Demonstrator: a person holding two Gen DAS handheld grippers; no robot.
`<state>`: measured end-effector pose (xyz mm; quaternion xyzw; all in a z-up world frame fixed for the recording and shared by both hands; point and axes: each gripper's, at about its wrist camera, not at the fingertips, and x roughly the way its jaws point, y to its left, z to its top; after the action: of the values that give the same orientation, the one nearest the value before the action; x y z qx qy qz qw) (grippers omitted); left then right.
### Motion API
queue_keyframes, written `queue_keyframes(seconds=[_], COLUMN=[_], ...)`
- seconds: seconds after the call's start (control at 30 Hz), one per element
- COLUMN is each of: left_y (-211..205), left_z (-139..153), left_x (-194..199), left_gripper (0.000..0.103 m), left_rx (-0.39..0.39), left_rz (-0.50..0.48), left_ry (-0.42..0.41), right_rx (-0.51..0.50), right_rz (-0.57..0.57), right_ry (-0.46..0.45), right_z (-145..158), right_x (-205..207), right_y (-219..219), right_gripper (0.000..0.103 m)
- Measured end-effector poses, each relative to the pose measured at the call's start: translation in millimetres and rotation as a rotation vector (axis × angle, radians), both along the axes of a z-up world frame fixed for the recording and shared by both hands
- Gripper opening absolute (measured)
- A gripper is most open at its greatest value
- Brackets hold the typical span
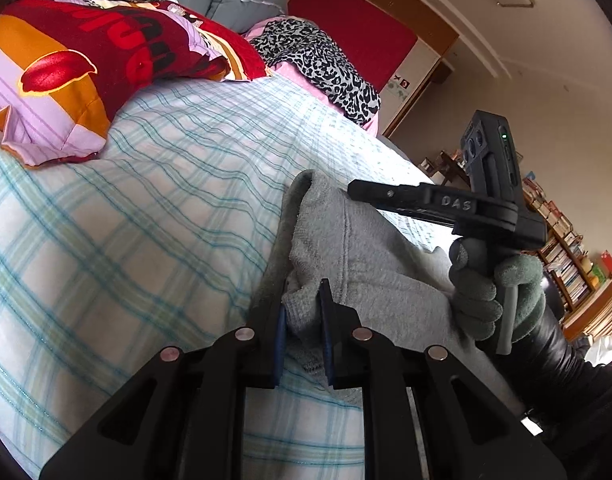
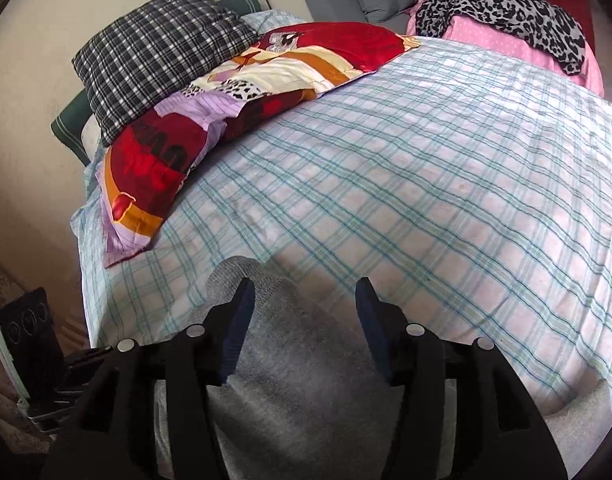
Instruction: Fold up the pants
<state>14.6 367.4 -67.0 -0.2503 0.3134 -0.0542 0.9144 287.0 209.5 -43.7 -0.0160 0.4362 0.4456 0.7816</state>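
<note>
Grey sweatpants (image 1: 357, 256) lie bunched on the checked bed sheet (image 1: 154, 208). My left gripper (image 1: 304, 312) is shut on a folded edge of the pants, the cloth pinched between its blue pads. My right gripper (image 1: 357, 192) shows in the left wrist view, held by a gloved hand over the far part of the pants. In the right wrist view my right gripper (image 2: 302, 300) is open, its jaws wide apart above the grey pants (image 2: 290, 380), with nothing pinched.
A red, orange and purple quilt (image 2: 234, 120) and a dark plaid pillow (image 2: 158, 52) lie at the head of the bed. A leopard-print cloth (image 2: 501, 8) on pink bedding sits at the far side. A bookshelf (image 1: 565, 248) stands beyond the bed.
</note>
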Motion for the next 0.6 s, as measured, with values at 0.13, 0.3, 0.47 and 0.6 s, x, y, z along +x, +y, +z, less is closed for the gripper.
queue_keyframes(seconds=[0.13, 0.3, 0.47, 0.6], left_y=[-5.0, -8.7, -21.4, -37.6], left_z=[1.0, 10.0, 35.0, 52.5], left_x=[-0.8, -4.8, -23.6, -30.8], left_gripper=[0.016, 0.019, 0.048, 0.048], left_rx=[0.036, 0.06, 0.226, 0.228], left_rz=[0.016, 0.034, 0.127, 0.098], left_ry=[-0.001, 0.002, -0.039, -0.081], right_rx=[-0.019, -0.039, -0.072, -0.083], right_rz=[-0.018, -0.063, -0.188, -0.254], right_ry=[-0.032, -0.071, -0.107, -0.068], right_z=[11.6, 15.0, 11.8, 2.9], right_x=[-19.7, -53.4, -79.1, -101.9], right_y=[-24.2, -79.8, -149.9, -186.8], right_gripper=[0.057, 0.068, 0.068, 0.069])
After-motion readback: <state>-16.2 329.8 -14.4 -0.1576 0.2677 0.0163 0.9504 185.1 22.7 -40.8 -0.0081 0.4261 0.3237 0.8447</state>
